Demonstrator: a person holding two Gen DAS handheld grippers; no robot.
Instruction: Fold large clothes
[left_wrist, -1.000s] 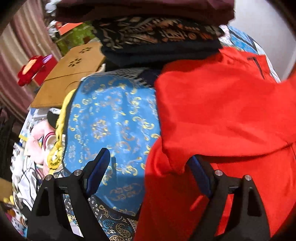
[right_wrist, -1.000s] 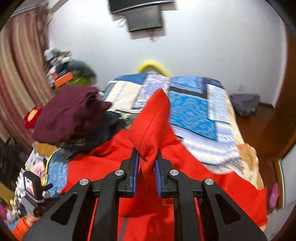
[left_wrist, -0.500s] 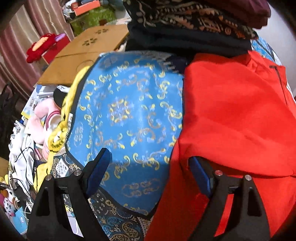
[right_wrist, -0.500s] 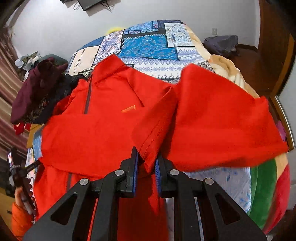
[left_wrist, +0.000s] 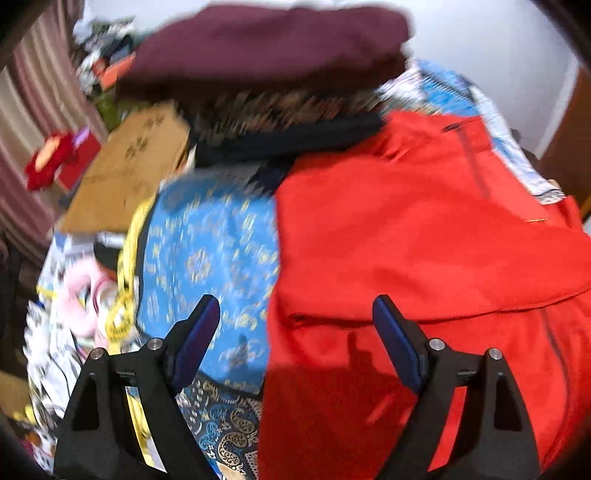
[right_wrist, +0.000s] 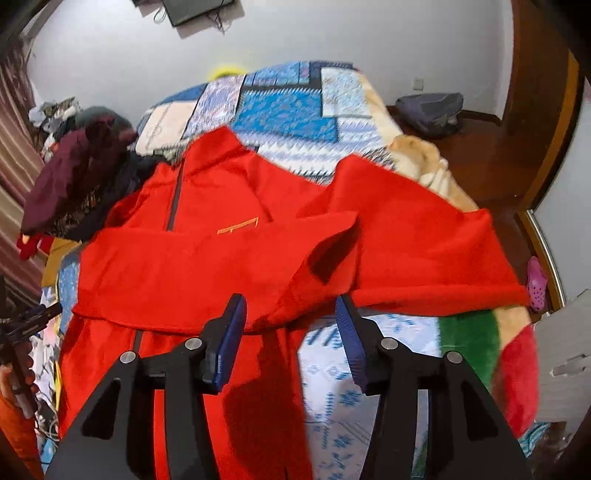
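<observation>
One red fleece jacket lies spread on the patchwork quilt of the bed, collar toward 12 o'clock, dark front zipper running down from the collar. One sleeve is folded across the chest toward 9 o'clock; its cuff end lies just ahead of the right gripper. The other sleeve stretches toward 3 o'clock over the quilt's edge. Small orange chest mark visible below the collar.

Right gripper: jaws released, wide apart, nothing between the blue pads; the sleeve fold sits just beyond the tips. Left gripper: jaws likewise spread and empty, hovering over the jacket's left edge where it meets a blue cloth with gold pattern. Left wrist view is motion-blurred.

Surroundings: stack of folded clothes at 11 o'clock of the jacket, a maroon garment on top, dark patterned ones under it. Brown cardboard box at 10 o'clock in the left wrist view, red toy beyond it. Right wrist view: grey bag on the floor at 1 o'clock, pink clog at 3 o'clock, wall-mounted screen at 12.
</observation>
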